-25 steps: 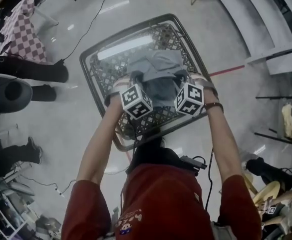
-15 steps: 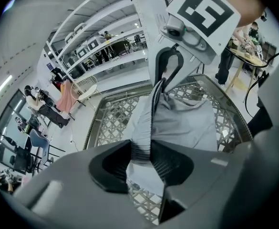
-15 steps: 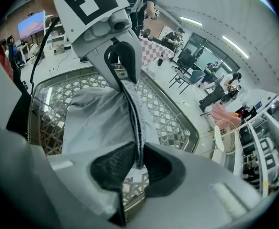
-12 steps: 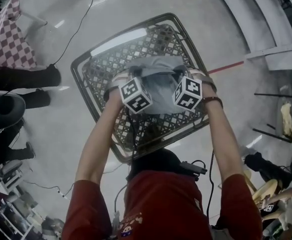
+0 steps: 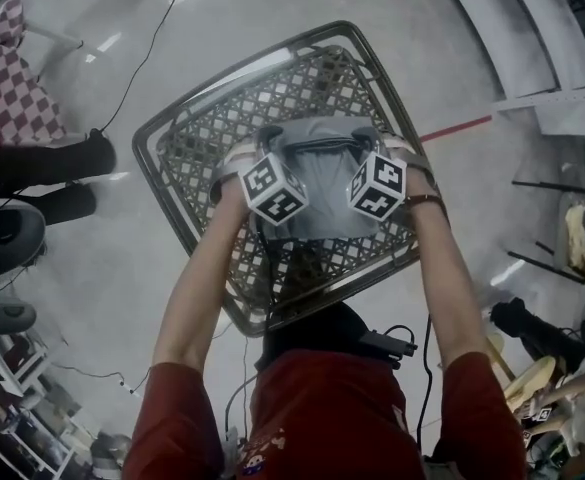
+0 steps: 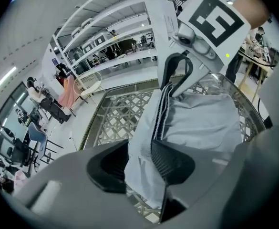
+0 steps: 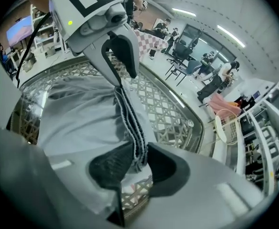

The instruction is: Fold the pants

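One pair of grey pants (image 5: 322, 183) lay folded into a compact block at the middle of the one lattice-topped table (image 5: 207, 143), seen from the head view. The block's far edge pointed to 12 o'clock and its near edge sat under the two marker cubes. Bare lattice ringed it on every side, widest toward 10 o'clock and narrower at 3 o'clock. The table's rounded rim stood cornerwise, with corners near 12, 3, 6 and 9 o'clock.

Two grippers worked the cloth, one on each side edge. The left gripper (image 6: 139, 163) had the stacked layers of the pants' 9 o'clock edge running between its pads, cloth filling the gap. Its jaws had just been easing apart while both pads touched the fabric. The right gripper (image 7: 139, 163) pinched the 3 o'clock edge, several seam layers squeezed between its pads. Its jaws had likewise just been loosening, with cloth between them.

Open pale floor spread from 9 to 12 o'clock, crossed by one dark cable (image 5: 147, 58). One checked cloth (image 5: 7, 78) sat at the far 10 o'clock corner. One red floor line (image 5: 457, 128) ran off the table's 3 o'clock side toward pale shelving at 1 o'clock. Clutter crowded the floor at 4 and 8 o'clock
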`<state>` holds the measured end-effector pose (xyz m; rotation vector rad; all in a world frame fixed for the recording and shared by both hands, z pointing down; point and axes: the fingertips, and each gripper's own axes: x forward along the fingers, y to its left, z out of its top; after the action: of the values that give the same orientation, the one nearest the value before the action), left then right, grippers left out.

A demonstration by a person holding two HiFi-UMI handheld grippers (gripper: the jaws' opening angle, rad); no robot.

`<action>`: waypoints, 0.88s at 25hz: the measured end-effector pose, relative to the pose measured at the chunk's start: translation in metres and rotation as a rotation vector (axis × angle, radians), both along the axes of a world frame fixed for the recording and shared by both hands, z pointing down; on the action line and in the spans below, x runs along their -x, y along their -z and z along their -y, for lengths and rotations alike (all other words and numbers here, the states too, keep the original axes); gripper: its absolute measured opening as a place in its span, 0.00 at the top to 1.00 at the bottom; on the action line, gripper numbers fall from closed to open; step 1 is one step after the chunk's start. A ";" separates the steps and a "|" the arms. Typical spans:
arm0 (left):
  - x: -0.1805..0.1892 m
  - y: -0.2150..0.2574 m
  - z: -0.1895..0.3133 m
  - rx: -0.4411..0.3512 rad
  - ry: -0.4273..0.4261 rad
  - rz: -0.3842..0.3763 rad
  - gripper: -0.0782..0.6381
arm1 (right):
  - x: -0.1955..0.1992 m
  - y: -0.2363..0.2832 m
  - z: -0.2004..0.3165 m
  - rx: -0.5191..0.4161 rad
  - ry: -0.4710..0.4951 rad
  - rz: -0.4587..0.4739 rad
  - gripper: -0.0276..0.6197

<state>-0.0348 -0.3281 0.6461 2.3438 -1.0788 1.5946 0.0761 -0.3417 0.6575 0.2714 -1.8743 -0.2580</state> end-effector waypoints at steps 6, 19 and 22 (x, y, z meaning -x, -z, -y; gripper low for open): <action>0.002 -0.005 0.014 -0.030 0.003 -0.002 0.66 | 0.001 -0.004 0.014 -0.027 -0.058 0.026 0.79; 0.006 0.015 0.017 -0.057 0.026 -0.045 0.66 | 0.003 -0.010 0.038 -0.040 -0.121 0.039 0.77; 0.007 0.000 0.022 -0.041 0.026 -0.029 0.66 | 0.004 -0.013 0.039 -0.033 -0.127 0.040 0.77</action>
<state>-0.0419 -0.3502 0.6463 2.3611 -1.1416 1.5393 0.0717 -0.3802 0.6705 0.4199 -1.8845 -0.1983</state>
